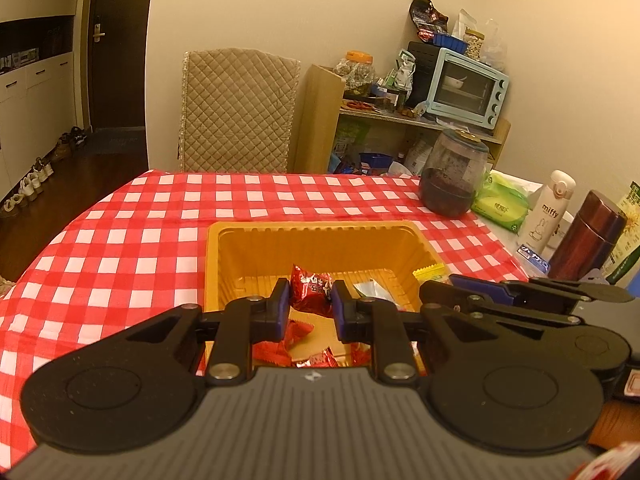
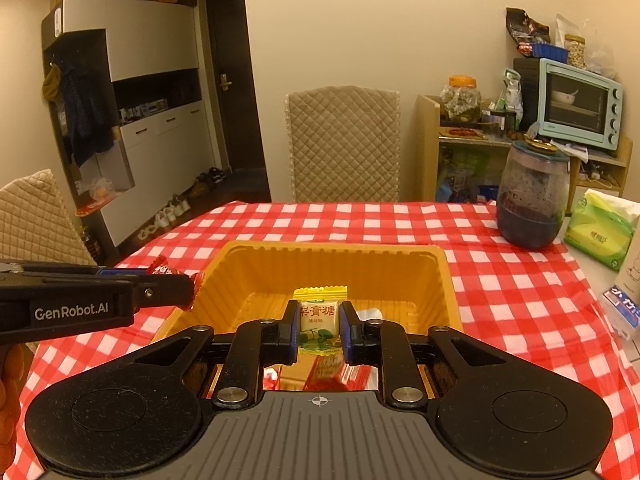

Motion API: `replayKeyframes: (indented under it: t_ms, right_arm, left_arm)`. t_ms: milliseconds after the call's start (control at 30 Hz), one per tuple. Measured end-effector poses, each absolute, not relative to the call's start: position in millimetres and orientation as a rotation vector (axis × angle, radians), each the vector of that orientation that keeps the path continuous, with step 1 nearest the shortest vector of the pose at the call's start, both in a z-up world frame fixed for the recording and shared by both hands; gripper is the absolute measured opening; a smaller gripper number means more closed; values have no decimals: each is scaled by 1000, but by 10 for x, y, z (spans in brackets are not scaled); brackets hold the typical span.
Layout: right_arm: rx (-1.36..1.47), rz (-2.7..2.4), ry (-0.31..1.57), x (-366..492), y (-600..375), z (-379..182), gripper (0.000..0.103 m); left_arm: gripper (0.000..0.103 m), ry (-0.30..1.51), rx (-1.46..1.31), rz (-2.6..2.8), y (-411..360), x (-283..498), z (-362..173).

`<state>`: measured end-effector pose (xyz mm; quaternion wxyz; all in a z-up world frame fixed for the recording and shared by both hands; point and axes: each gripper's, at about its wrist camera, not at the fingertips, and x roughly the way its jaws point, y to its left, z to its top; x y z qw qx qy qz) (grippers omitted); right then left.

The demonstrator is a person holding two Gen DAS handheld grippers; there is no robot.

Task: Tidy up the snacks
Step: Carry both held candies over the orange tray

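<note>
A yellow plastic tray (image 1: 240, 256) (image 2: 440, 280) stands on the red checked tablecloth. My left gripper (image 1: 310, 300) is shut on a red candy packet (image 1: 310, 288) and holds it over the tray's near part. My right gripper (image 2: 319, 326) is shut on a yellow and white candy packet (image 2: 319, 320), also above the tray. The left gripper with the red packet (image 2: 168, 270) shows at the left of the right wrist view; the right gripper with its yellow packet (image 1: 430, 272) shows at the right of the left wrist view. Several red and orange packets (image 1: 296, 332) lie in the tray below.
A dark glass jar (image 1: 454, 176) (image 2: 532, 196) stands at the table's far right, with a green tissue pack (image 1: 500, 204) (image 2: 600, 236), a white miffy bottle (image 1: 548, 212) and a brown flask (image 1: 588, 236). A quilted chair (image 2: 344, 144) is behind the table.
</note>
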<state>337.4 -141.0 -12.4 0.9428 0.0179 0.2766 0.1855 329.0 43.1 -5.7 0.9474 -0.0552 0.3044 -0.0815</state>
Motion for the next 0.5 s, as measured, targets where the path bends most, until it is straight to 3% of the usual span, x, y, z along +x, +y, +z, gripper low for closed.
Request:
replayKeyframes:
  t_ms: [500]
  right_arm:
    - [62, 367, 597, 3814, -1408, -230, 20]
  left_arm:
    - [20, 651, -113, -132, 485, 3668, -208]
